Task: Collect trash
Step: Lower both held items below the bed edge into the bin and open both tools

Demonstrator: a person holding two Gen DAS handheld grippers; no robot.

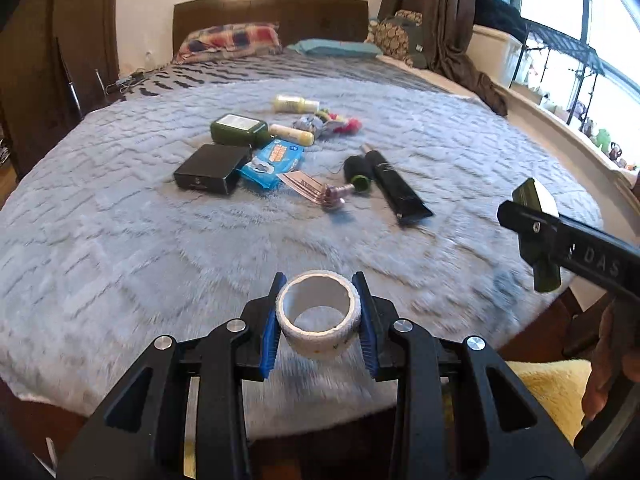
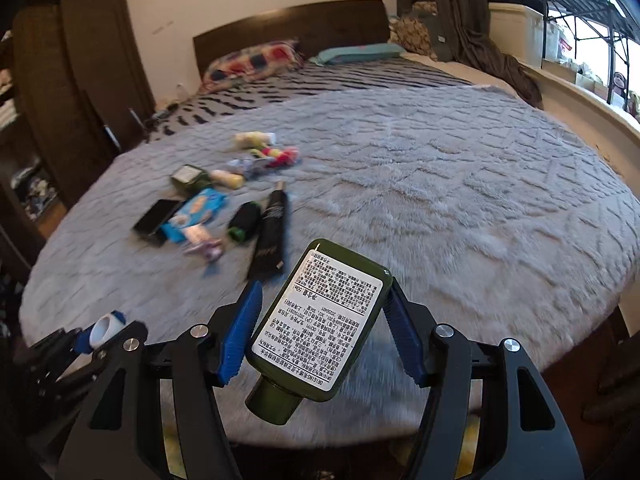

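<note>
A white tape roll (image 1: 320,345) sits between the blue pads of my left gripper (image 1: 319,314), which is shut on it above the near edge of the bed. My right gripper (image 2: 320,320) is shut on a dark green bottle (image 2: 320,312) with a white printed label, cap pointing back at the camera. In the left wrist view the right gripper (image 1: 524,220) and its green bottle (image 1: 536,196) hang at the right. The left gripper (image 2: 102,330) with the roll (image 2: 100,333) shows at the right wrist view's lower left.
On the grey fluffy blanket (image 1: 160,260) lie a black box (image 1: 210,168), a blue wipes pack (image 1: 272,160), another green bottle (image 1: 238,128), yellow tubes (image 1: 292,133), a black tube (image 1: 394,184) and a black spool (image 1: 358,172). Pillows and the headboard are behind; a windowsill runs along the right.
</note>
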